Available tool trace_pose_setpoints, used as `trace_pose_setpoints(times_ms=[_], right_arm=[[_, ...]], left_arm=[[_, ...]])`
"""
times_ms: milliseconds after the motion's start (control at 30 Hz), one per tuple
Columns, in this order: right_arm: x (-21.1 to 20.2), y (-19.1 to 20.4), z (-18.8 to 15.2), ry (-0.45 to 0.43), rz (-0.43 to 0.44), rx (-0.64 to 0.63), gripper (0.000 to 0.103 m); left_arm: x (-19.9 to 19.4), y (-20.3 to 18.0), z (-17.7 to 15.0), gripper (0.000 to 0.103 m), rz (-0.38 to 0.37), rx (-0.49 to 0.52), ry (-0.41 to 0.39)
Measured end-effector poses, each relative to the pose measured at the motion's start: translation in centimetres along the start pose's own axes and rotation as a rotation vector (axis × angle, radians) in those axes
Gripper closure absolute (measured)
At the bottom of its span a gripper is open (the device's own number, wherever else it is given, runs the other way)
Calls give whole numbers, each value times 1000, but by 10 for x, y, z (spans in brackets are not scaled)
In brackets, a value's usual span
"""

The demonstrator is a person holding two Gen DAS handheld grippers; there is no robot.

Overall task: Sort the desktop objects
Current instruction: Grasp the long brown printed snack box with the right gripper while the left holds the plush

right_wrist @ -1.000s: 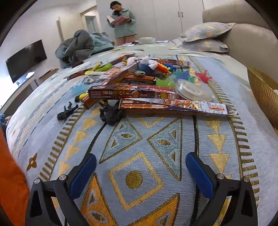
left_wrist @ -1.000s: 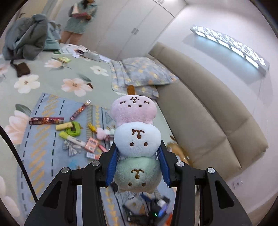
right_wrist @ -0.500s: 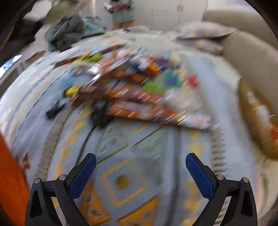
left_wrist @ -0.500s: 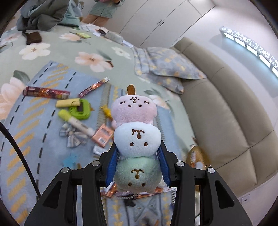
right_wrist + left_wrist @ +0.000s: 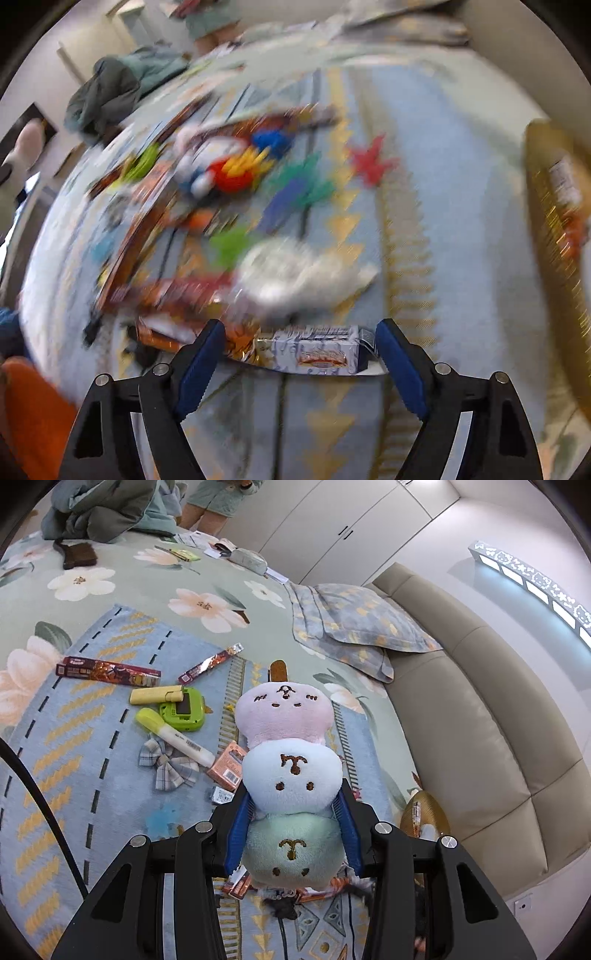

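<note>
Left claw [image 5: 291, 834] still clamped on plush toy [image 5: 290, 775], now lower, right claw [image 5: 299, 363] apart, just narrowing, now astride long box [image 5: 314, 354]

The picture is smeared by motion. The right claw [image 5: 297, 350] has just been closing, and a long printed box [image 5: 314, 352] lies crosswise between its blue pads [image 5: 199, 363], which do not yet press on it. The box rests on a pale blue rug [image 5: 461, 192] with gold triangles. Beyond it lie a blurred clear round lid [image 5: 295, 277], more boxes, a plush toy [image 5: 221, 162] and a red star [image 5: 371, 160]. A gold basket [image 5: 554, 229] stands at the right edge.
</note>
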State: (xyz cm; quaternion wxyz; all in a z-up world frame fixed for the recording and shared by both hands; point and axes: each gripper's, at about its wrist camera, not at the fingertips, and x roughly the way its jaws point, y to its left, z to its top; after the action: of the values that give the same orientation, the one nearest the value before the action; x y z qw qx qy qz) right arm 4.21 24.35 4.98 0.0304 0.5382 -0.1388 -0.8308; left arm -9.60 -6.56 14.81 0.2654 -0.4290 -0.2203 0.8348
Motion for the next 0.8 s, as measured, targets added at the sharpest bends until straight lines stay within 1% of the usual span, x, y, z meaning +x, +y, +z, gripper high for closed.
trace_pose_setpoints(times_ms=[67,133,167,200,233,300,333,367,433,533,567,600,633,667,700,767,800], right_arm=[[-9,20,-20,61,120,-25,20],[-17,39,-35,88,167,-52,20],[-21,47,-40,88,163,-69,20],[-25,54,-44,77,139,-88,20],[-31,60,-47,53,89,-105,20],[-38,67,-47,4,-32,-143,20],[-40,71,-45,-19,-121,-183,20],[-40,75,-43,-32,-175,-224,20],[-34,82,-37,-20,-190,-273,20],[-21,91,-33,-13,-207,-327,21],[-14,96,-32,-15,-211,-345,25],[-7,98,-30,-16,-209,-356,36],[0,100,-30,-19,-208,-369,41],[8,102,-28,-23,-218,-376,49],[15,103,-27,-31,-238,-387,55],[26,103,-29,-41,-255,-391,63],[27,102,-30,-53,-244,-378,64]], left_arm=[[-3,2,0,63,-9,-9,0],[-3,3,0,63,-21,-19,4],[-4,3,1,63,-25,-21,5],[-4,3,1,63,-27,-22,5],[-5,3,1,63,-30,-22,4],[-7,2,0,63,-35,-17,-1],[-8,1,0,63,-36,-11,-4],[-8,0,0,63,-39,-4,-6],[-9,-3,0,63,-48,14,-12],[-8,-11,-1,63,-41,46,-12],[-7,-12,-2,63,-34,56,-14],[-7,-14,-3,63,-25,65,-16],[-6,-15,-3,63,-15,76,-19],[-5,-16,-4,63,-6,84,-21],[-4,-15,-5,63,2,89,-24],[2,-11,-6,63,20,79,-28],[6,-8,-6,63,29,68,-18]])
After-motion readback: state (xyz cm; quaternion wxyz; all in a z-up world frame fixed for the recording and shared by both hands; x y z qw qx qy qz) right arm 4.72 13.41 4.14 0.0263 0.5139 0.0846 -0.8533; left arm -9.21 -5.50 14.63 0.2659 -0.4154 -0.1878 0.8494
